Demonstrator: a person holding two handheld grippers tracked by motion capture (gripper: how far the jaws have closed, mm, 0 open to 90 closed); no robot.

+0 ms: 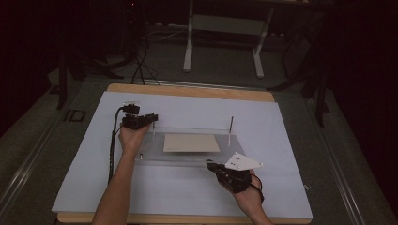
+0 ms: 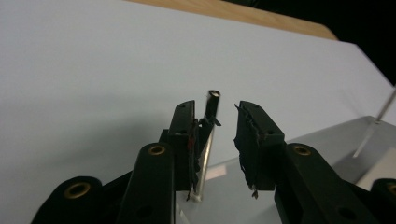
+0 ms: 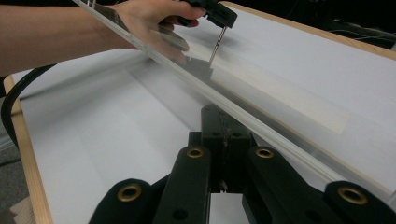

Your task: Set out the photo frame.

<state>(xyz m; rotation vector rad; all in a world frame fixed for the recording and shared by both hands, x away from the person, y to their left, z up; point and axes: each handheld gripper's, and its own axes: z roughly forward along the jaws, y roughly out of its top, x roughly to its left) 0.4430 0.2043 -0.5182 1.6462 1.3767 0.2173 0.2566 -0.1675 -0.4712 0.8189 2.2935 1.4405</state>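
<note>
White sheet [image 1: 187, 187] over wooden table [image 1: 187, 90], dark room, left fingers apart around pin [image 2: 205, 154], right fingers together

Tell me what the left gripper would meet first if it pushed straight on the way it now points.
Most likely the thin upright metal rod: it stands between the open jaws of the left gripper, close to one pad, rising from the clear plate. Past it lies only the white sheet. Depth is hard to judge.

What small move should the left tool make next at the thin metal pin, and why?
Probably draw the left tool straight back from the pin. Its jaws stand open, with a gap at one side, and the pin stands upright in the clear plate, so it seems already set.
</note>
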